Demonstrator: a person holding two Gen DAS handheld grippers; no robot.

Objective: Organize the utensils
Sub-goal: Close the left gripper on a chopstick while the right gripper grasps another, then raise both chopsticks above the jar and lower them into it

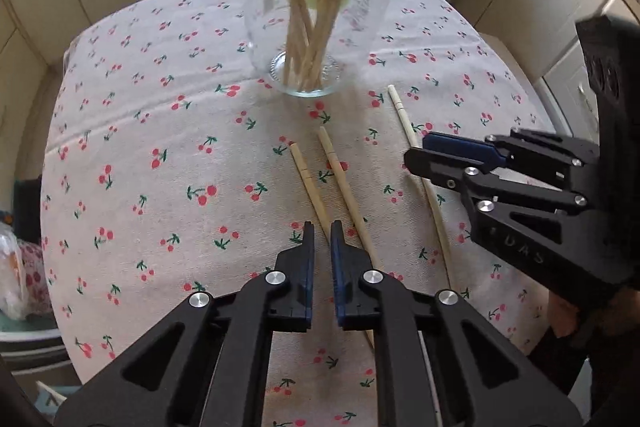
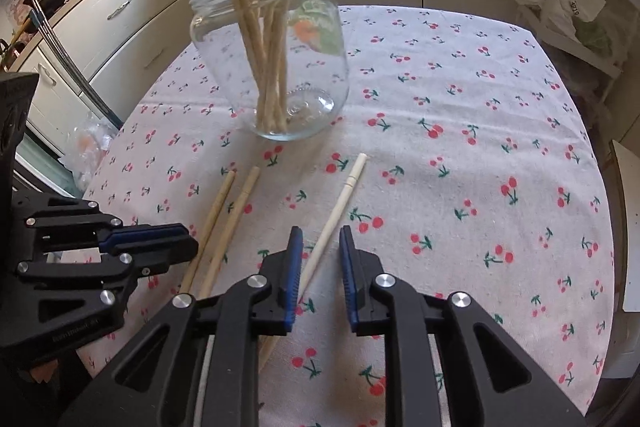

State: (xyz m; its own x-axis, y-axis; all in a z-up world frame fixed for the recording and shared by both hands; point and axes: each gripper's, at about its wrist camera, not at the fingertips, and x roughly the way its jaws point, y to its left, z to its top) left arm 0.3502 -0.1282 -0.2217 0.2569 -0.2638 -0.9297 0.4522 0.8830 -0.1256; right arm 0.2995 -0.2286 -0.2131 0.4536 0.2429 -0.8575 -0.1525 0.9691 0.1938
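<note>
A clear glass jar [image 1: 256, 27] [image 2: 324, 83] stands on the cherry-print tablecloth [image 1: 160, 155] and holds several wooden chopsticks. Three chopsticks lie loose in front of it. My left gripper [image 1: 322, 227] [image 2: 193, 245] points down at the left pair. It is shut on the leftmost tan chopstick [image 1: 304, 171] [image 2: 222, 195], which runs in between its fingertips. The second tan chopstick [image 1: 340, 171] [image 2: 244, 193] passes under its right finger. My right gripper [image 2: 321, 230] [image 1: 418, 151] hangs open over the pale chopstick [image 2: 348, 183] [image 1: 402, 111]. That chopstick lies between the jaws, untouched.
White cabinets and drawers [image 2: 120, 27] stand beyond the table's left side. A rack with cloths [image 2: 560, 7] stands at the far right. A plastic bag [image 1: 12, 267] lies beside the table's left edge. A person's hand [image 1: 560, 311] holds the right gripper.
</note>
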